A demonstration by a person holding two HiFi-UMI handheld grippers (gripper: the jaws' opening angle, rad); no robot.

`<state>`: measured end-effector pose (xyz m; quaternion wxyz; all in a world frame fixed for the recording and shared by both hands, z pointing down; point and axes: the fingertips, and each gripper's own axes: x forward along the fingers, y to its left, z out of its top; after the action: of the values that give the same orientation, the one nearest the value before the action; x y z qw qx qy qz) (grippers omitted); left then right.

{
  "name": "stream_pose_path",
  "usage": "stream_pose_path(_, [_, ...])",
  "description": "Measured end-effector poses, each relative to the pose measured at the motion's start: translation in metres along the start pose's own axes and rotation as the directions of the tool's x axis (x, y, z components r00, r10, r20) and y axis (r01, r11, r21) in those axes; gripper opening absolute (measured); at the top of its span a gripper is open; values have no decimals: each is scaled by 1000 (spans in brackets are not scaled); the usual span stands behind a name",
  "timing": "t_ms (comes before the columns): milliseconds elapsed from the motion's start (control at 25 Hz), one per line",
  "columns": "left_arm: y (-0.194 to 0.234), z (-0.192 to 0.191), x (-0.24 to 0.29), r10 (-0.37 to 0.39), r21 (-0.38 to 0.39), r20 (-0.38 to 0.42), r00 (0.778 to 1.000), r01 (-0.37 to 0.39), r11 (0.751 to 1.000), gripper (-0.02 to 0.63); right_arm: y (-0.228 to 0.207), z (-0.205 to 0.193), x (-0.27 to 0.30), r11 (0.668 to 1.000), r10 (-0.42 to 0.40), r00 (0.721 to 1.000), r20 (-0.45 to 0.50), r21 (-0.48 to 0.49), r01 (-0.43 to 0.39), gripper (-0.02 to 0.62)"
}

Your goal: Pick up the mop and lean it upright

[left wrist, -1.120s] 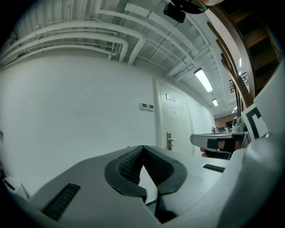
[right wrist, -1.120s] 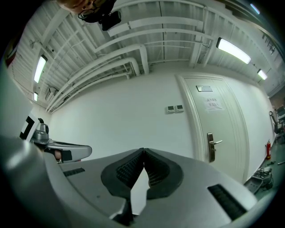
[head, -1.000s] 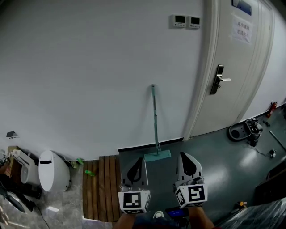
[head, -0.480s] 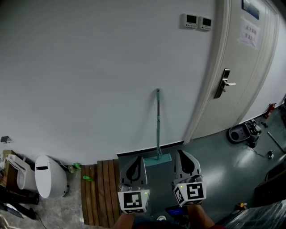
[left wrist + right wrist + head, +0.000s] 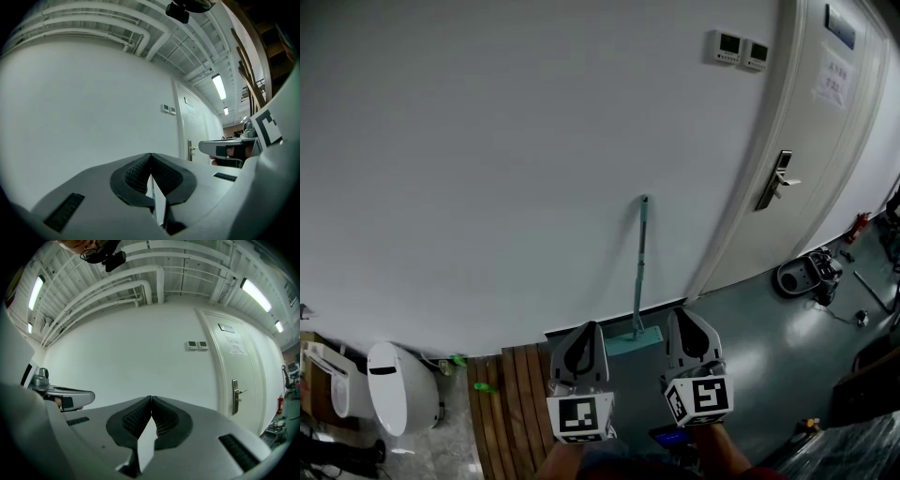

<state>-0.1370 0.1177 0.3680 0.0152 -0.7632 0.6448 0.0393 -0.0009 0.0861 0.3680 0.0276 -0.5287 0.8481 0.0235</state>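
Note:
A teal mop (image 5: 638,272) leans upright against the white wall, its flat head (image 5: 630,341) on the floor at the wall's foot. A thin strip of its handle (image 5: 153,197) shows through the gap below the left jaws. My left gripper (image 5: 584,330) hangs just left of the mop head, shut and empty. My right gripper (image 5: 689,319) hangs just right of the head, also shut with nothing in it. In each gripper view the jaw tips of the left gripper (image 5: 151,155) and the right gripper (image 5: 151,398) meet, pointing at the wall.
A white door (image 5: 825,150) with a lever handle (image 5: 781,178) stands to the right. Wooden slats (image 5: 508,403) lie on the floor at left, beside a white bin (image 5: 396,386). A black round device (image 5: 802,274) sits on the grey floor by the door. Two wall controls (image 5: 741,47) are mounted high.
The head view has tilted and shifted: the mop, door and bin appear lower and further right. Both grippers stay shut, side by side at the bottom.

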Motion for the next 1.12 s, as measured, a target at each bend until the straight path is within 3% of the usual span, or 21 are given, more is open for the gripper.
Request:
stream_pose_path(240, [30,-3,23,-21,-3,0,1000,21,1000,14,7,-2,29,999,-39,999,0,-12,39,17])
stream_pose_path(520, [31,-12,60,-53,15,-12,999,53,998,14,-13,-14,56,997,-71,997,-3,8,71,17])
stream_pose_path(1120, [18,-14,214,-55,31,-18,998,56,998,14,-112,-24,181,997,-69,998,1,42,69,17])
